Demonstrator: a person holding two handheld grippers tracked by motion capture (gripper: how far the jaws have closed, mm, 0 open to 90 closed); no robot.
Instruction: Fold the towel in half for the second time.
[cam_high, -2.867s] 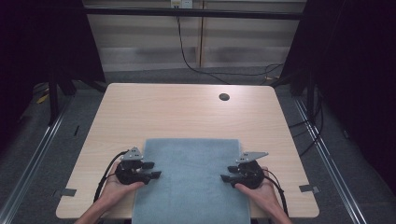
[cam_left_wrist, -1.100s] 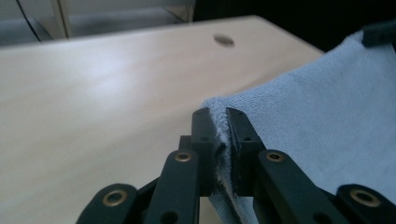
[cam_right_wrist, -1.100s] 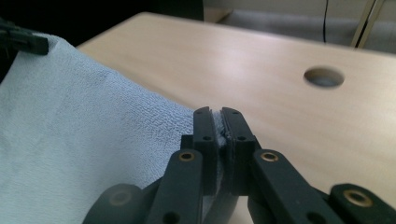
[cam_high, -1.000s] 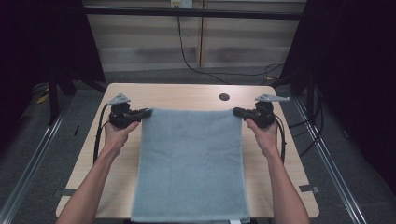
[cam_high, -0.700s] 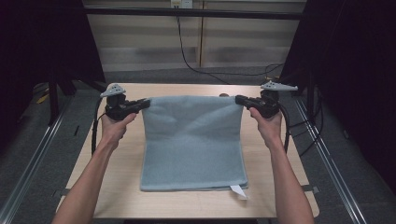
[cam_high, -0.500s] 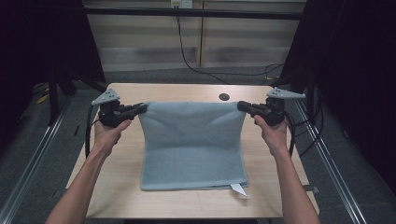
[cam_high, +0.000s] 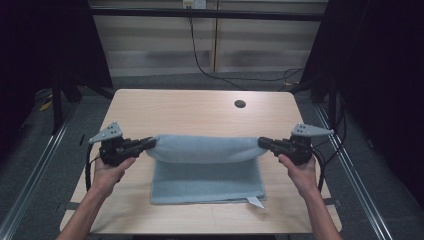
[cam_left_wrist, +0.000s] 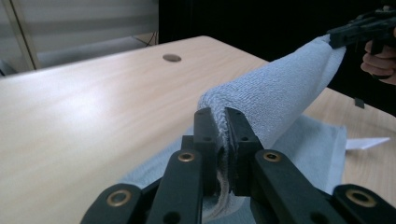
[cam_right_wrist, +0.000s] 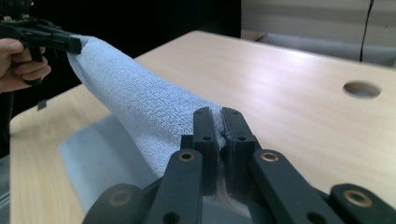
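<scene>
A light blue towel (cam_high: 207, 165) is stretched between my two grippers above a wooden table (cam_high: 200, 112). Its upper edge hangs in the air and curls toward me, while the rest lies flat on the table below. My left gripper (cam_high: 150, 144) is shut on the towel's left corner (cam_left_wrist: 223, 140). My right gripper (cam_high: 262, 142) is shut on the right corner (cam_right_wrist: 219, 123). In the left gripper view the right gripper (cam_left_wrist: 337, 39) shows at the far end of the towel. The left gripper (cam_right_wrist: 70, 44) shows likewise in the right gripper view. A white label (cam_high: 256, 202) sticks out at the towel's near right corner.
A round cable hole (cam_high: 240, 104) sits in the table's far right part. Bare wood surrounds the towel on the left, right and far side. Dark frame rails (cam_high: 350, 165) and cables run beside the table.
Both grippers have carried the towel's raised edge back toward me, from the far part of the table to over its middle. The towel now folds over itself.
</scene>
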